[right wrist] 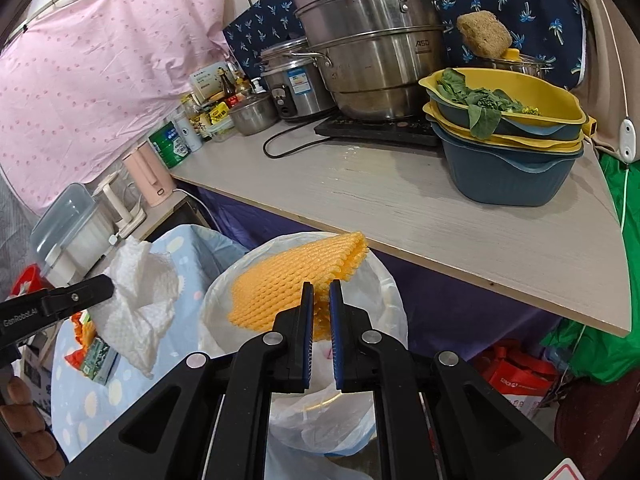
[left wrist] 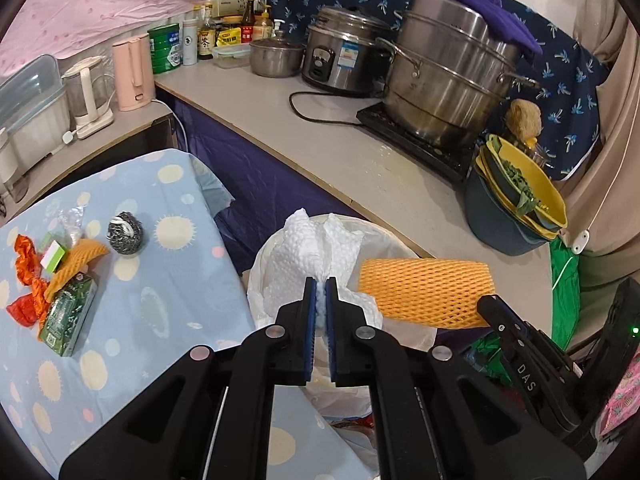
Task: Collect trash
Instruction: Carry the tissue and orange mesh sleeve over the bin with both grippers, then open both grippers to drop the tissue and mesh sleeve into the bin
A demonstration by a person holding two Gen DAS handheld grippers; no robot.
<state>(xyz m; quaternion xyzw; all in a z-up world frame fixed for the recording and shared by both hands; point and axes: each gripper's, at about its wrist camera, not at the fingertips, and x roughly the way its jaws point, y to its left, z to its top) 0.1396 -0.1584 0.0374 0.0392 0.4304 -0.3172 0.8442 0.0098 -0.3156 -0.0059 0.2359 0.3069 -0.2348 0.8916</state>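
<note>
My left gripper is shut on a crumpled white paper towel, held over the bin lined with a white plastic bag. In the right wrist view the same towel hangs left of the bin. My right gripper is shut on an orange foam fruit net, above the bin's mouth; the net shows to the right of the towel in the left wrist view. More trash lies on the blue spotted tablecloth: red wrappers, another foam net, a green box, a steel scourer.
A grey counter runs behind the bin, carrying a steel steamer pot, a rice cooker, stacked basins with greens and bottles. Kettles stand to the left. Green and red bags lie on the floor at the right.
</note>
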